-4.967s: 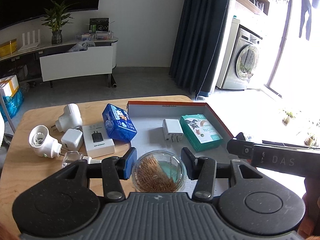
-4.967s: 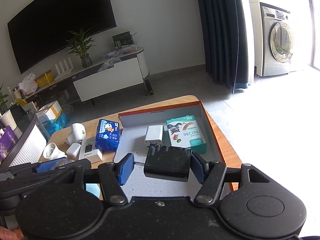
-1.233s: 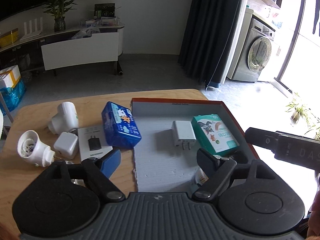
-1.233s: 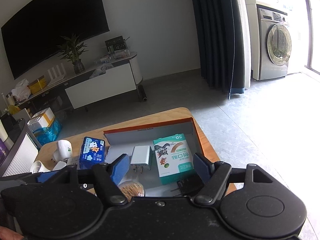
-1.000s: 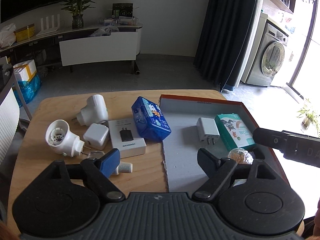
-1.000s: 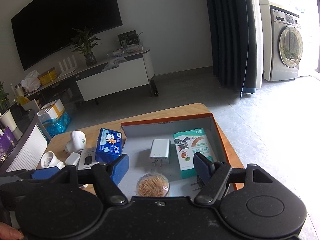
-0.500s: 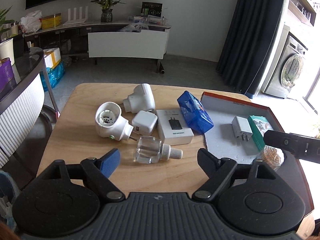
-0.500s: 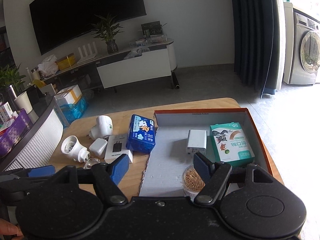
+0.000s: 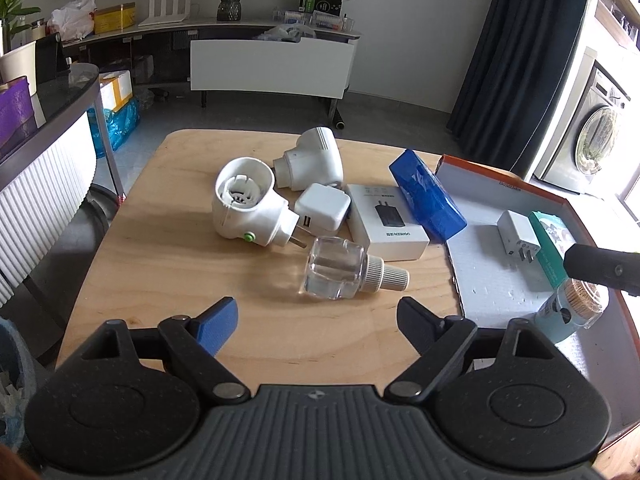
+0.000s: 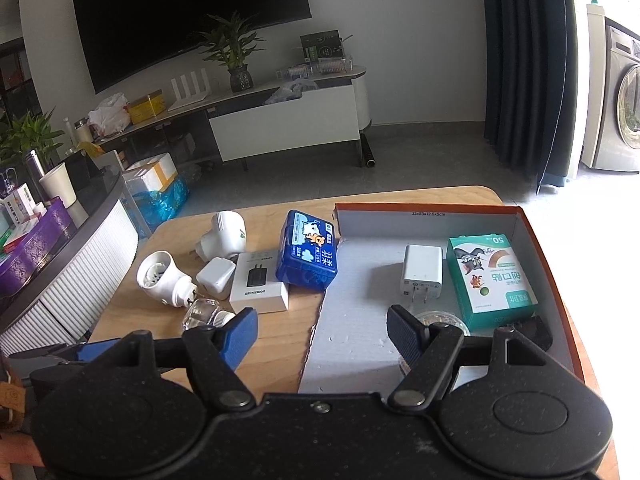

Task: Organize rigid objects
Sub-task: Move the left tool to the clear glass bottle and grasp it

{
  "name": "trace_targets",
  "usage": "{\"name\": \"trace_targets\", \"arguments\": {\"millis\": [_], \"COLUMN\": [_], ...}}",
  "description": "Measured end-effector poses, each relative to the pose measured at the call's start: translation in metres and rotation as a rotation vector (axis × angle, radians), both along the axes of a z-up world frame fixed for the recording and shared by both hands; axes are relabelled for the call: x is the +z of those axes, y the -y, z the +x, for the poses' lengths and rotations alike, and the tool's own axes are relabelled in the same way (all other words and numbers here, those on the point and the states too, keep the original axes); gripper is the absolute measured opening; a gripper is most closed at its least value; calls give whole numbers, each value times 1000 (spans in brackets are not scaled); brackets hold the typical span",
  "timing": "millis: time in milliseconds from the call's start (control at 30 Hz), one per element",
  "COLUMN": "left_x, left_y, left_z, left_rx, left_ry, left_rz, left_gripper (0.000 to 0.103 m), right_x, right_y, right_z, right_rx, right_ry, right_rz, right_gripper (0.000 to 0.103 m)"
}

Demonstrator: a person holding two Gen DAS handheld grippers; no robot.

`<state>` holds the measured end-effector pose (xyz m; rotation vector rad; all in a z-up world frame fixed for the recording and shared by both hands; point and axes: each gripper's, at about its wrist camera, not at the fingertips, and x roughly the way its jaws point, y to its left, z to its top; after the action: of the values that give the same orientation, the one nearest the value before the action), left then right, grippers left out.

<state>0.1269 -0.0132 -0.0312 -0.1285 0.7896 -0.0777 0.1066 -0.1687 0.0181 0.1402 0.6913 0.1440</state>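
Now, left wrist view: left gripper (image 9: 316, 312) has its jaws wide apart and empty, having just been opening, nothing between them. Clear bottle (image 9: 336, 268) lies on its side on the wooden worktop (image 9: 160, 264) straight ahead of the jaws, near them, not touching. Its long axis runs left-right across the view, ribbed cap pointing toward the worktop's right edge and the tray (image 9: 496, 276). Round white plug-in (image 9: 248, 208), small white charger (image 9: 322, 212) and white box (image 9: 386, 222) sit just beyond the bottle, toward the far edge. Toothpick jar (image 9: 576, 310) already stands in the tray.

Right wrist view: right gripper (image 10: 322, 332) hovers over the tray's (image 10: 536, 236) near left side, jaws about half open, holding nothing. Green box (image 10: 492, 280) and white adapter (image 10: 422, 270) lie inside. Bottle (image 10: 202, 314) is off to the left, by the left jaw.

Judgement: left hand is nearer and lined up; the jaws would close along the bottle's length, so a wrist roll may help.
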Motion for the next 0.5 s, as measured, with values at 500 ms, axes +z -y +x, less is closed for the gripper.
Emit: {"name": "trace_targets", "arguments": {"millis": [500], "left_x": [-32], "left_y": [36], "left_z": [42], "left_rx": [-102], "left_ry": [14], "left_rz": [62], "left_gripper": [98], "right_x": [-8], "right_y": [6], "right_z": [11], "right_rx": [-15], "right_ry": [-16], "right_rz": [3], "right_gripper": [85]}}
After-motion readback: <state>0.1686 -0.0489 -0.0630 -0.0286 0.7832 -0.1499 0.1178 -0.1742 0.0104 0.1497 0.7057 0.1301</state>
